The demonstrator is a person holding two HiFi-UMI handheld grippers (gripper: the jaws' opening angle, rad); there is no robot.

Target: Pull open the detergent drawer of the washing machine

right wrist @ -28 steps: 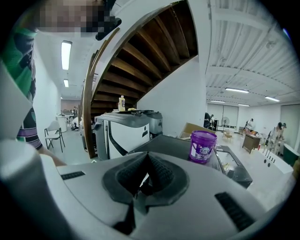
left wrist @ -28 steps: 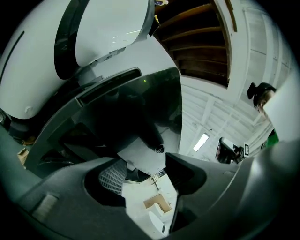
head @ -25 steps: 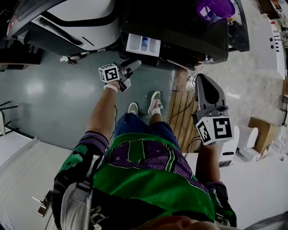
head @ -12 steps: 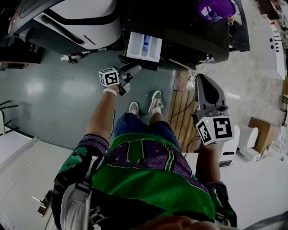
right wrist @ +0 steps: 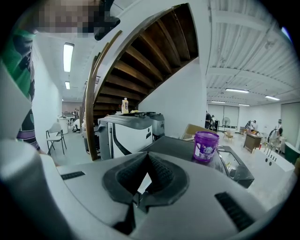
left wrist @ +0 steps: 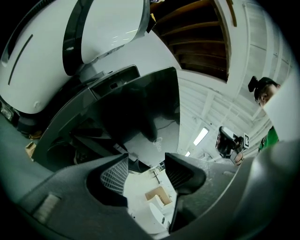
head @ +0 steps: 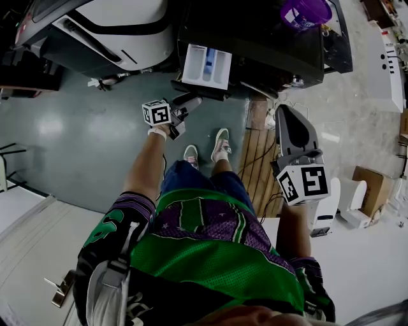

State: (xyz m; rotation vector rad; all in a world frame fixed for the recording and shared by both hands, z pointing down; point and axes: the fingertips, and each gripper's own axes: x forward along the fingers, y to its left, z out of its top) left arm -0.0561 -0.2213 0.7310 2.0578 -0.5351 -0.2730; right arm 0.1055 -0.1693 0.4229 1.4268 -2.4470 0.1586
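White detergent drawer with a blue insert [head: 204, 63] stands pulled out of the black washing machine [head: 268, 38]. Left gripper [head: 191, 100], jaws apart and empty, sits just below the drawer front (contact unclear). Right gripper [head: 281, 111], jaws together, hangs well apart. Purple tub [head: 306, 11] is cut off at the top edge.

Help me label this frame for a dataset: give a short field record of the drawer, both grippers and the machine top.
drawer: detergent drawer pulled out, white tray showing
left: left gripper jaws apart, nothing between, by the drawer front
right: right gripper jaws together, empty, held aside
on top: purple tub on washing machine
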